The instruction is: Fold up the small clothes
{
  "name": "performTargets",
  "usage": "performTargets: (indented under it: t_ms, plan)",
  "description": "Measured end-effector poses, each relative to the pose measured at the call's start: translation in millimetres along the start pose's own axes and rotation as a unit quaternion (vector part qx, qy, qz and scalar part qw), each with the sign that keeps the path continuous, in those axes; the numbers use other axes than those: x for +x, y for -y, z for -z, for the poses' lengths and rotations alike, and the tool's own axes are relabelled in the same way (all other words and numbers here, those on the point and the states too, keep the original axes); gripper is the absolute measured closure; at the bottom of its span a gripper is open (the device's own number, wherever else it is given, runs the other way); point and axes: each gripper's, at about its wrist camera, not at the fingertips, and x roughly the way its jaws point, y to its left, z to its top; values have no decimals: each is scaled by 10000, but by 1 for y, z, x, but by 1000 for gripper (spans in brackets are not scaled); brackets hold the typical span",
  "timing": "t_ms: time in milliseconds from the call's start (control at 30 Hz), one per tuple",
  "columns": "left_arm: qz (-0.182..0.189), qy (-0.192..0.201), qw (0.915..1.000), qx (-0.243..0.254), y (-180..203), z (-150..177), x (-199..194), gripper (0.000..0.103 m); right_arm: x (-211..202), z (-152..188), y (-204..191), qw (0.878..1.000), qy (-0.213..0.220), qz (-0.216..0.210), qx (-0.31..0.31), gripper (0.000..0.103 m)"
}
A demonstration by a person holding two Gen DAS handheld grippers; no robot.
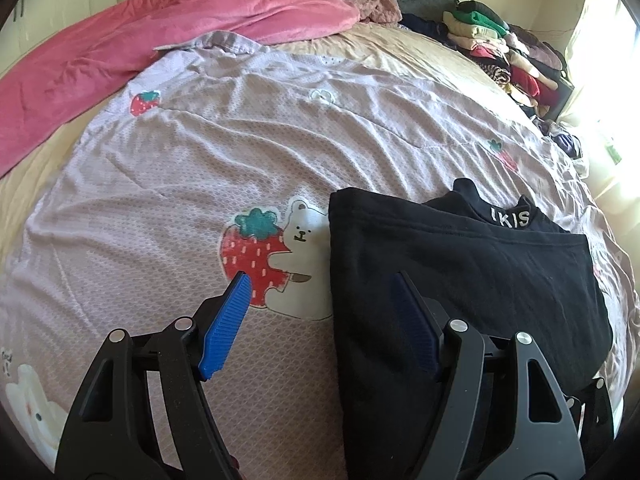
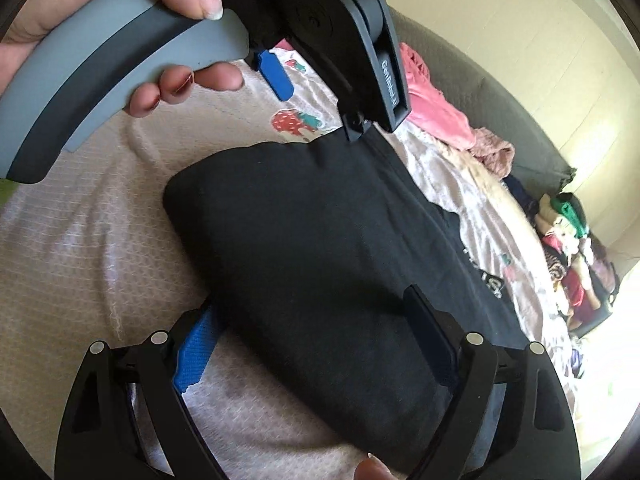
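Your left gripper (image 1: 320, 280) is spread over the folded black top's (image 1: 460, 272) edge; your right gripper (image 2: 312, 304) gapes astride it on the bed (image 1: 160, 184).

Both tongs angled downward, jaws apart.
Left tongs (image 1: 322, 288) spread wide, nothing pinched between blue pads; right tongs (image 2: 312, 312) likewise spread, pads not pressing. Left hand (image 2: 120, 32) wrapped around grey handle at far left.

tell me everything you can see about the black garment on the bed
The black garment is soft knit, folded into a thick rough rectangle, with white lettering on a band at its far end. It lies flat on the lilac strawberry-print bedspread. The right gripper straddles its near end, fingers either side; whether they touch it is unclear.
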Motion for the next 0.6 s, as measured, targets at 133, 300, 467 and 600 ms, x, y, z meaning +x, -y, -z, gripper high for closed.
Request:
performTargets:
  t_ms: [133, 300, 467, 600]
  plan:
    - [55, -92, 9999, -44, 0, -2, 8, 38, 2, 1, 15, 9994, 58, -57, 328, 55]
    - [454, -317, 9979, -323, -2, -5, 17, 39, -4, 5, 41, 9932, 269, -584, 966, 85]
    - [796, -504, 9944, -484, 1, -5, 23, 38, -7, 7, 63, 9841, 414, -899, 1476, 94]
    - [1062, -712, 9901, -575, 7, -4, 30, 39, -14, 9, 74, 9793, 633, -907, 1697, 95]
